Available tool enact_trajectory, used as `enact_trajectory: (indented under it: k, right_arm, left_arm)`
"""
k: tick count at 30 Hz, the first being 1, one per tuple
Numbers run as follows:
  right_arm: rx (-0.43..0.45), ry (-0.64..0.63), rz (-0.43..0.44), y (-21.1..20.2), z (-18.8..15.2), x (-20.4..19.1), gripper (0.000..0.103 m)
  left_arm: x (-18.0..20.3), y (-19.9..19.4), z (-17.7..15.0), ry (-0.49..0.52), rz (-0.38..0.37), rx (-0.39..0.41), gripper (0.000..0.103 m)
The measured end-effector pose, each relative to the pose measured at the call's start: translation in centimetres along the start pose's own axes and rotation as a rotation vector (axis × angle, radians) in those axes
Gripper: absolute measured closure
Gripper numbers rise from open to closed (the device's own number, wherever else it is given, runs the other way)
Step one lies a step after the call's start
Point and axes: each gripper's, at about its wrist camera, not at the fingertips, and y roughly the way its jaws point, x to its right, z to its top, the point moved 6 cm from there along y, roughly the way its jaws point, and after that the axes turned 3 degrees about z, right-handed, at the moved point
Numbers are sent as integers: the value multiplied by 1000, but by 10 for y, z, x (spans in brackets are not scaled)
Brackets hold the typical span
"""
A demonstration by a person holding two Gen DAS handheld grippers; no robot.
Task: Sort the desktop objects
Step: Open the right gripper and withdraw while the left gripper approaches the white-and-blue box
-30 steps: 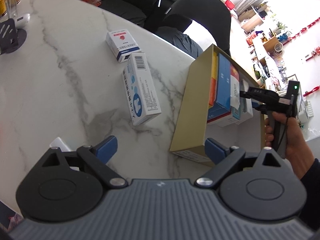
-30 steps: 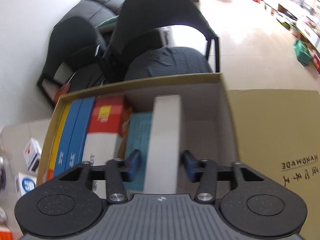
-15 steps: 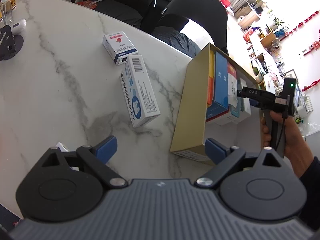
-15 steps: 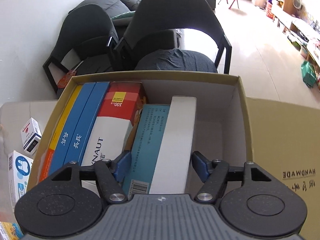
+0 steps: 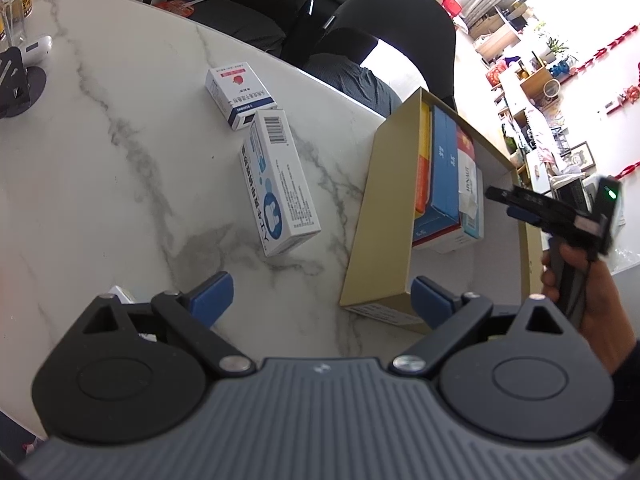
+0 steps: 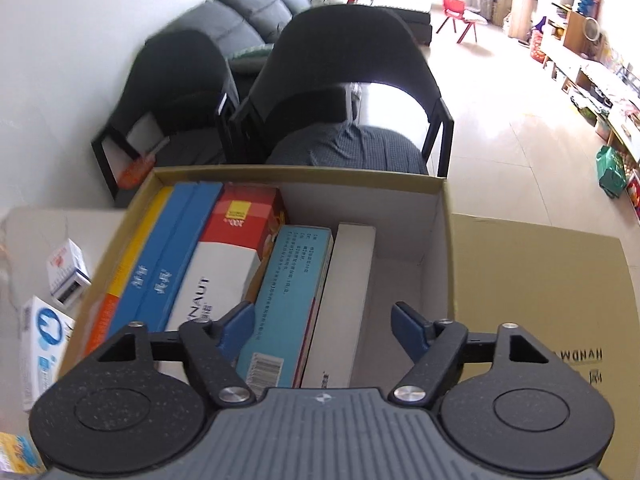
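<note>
Over the gold cardboard box [image 6: 436,248] in the middle of the right wrist view, your right claw [image 6: 324,326] hangs released with nothing between its blue pads; the white carton [image 6: 348,280] it hovers above stands on edge inside, leaning on the teal carton [image 6: 288,280], with bare floor of the box to its right. That gap is the risk, I judge: nothing props the white carton on its right side, so it could tip flat and eat the space the next cartons need.

Your left claw [image 5: 322,294] at the bottom of its view is spread wide and empty above the marble tabletop [image 5: 120,160]. The long blue-and-white medicine carton [image 5: 280,184] lies flat at centre frame, with the smaller red-and-white carton [image 5: 240,94] just above it, nearly touching. Grabbing the long one across its width may nudge the small one toward the tabletop's far edge by the chair [image 5: 400,28].
</note>
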Motion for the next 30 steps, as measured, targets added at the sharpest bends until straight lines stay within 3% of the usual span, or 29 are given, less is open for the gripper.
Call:
enact_trajectory:
  k: [3,13,20,23,30]
  right_arm:
    - [20,54,22,-19,-10,2,40]
    - [33,142,123,-73,-46,-30,40]
    - [68,80,123,-94,-46,-44,41]
    - [102,53,94,-105,-47,-44,58]
    - [126,36,45,-109,-44,-51,63]
  left_arm:
    - [-1,6,3,2,11,0,4]
    - [8,47,25,4,102,-10,0]
    - [14,80,33,-3,203,-25,0]
    - [14,91,33,-7,247,-27,0]
    - [17,103,28,0,244,-7,0]
